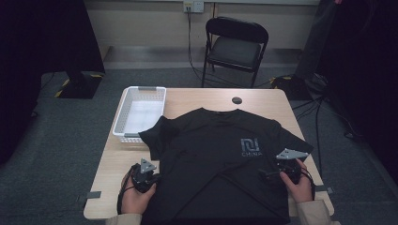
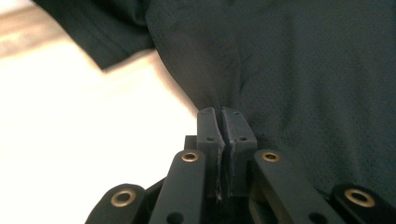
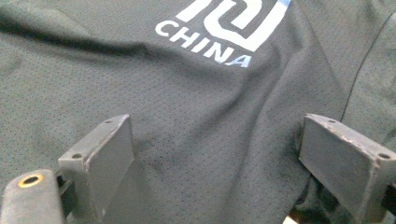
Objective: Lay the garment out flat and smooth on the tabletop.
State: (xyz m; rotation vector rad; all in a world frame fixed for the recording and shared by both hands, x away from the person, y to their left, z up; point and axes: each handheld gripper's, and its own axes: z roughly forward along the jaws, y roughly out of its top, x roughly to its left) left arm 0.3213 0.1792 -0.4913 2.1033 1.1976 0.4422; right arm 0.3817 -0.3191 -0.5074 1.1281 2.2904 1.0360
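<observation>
A black T-shirt [image 1: 216, 154] with a grey "CHINA" logo [image 1: 250, 146] lies front-up across the wooden table [image 1: 115, 161]. My left gripper [image 1: 156, 177] is at the shirt's left side edge, below the sleeve. In the left gripper view its jaws [image 2: 222, 114] are pressed together, and a fold of the shirt [image 2: 303, 84] runs into their tips. My right gripper [image 1: 268, 173] rests on the shirt's right side, under the logo. Its jaws [image 3: 219, 127] stand wide apart over the fabric [image 3: 205, 98] with nothing pinched between them.
A white plastic basket [image 1: 123, 110] stands at the table's far left, partly under the shirt's left sleeve. A small dark round thing [image 1: 237, 100] lies near the far edge. A black folding chair [image 1: 237, 44] stands behind the table. Cables run along the floor on the right.
</observation>
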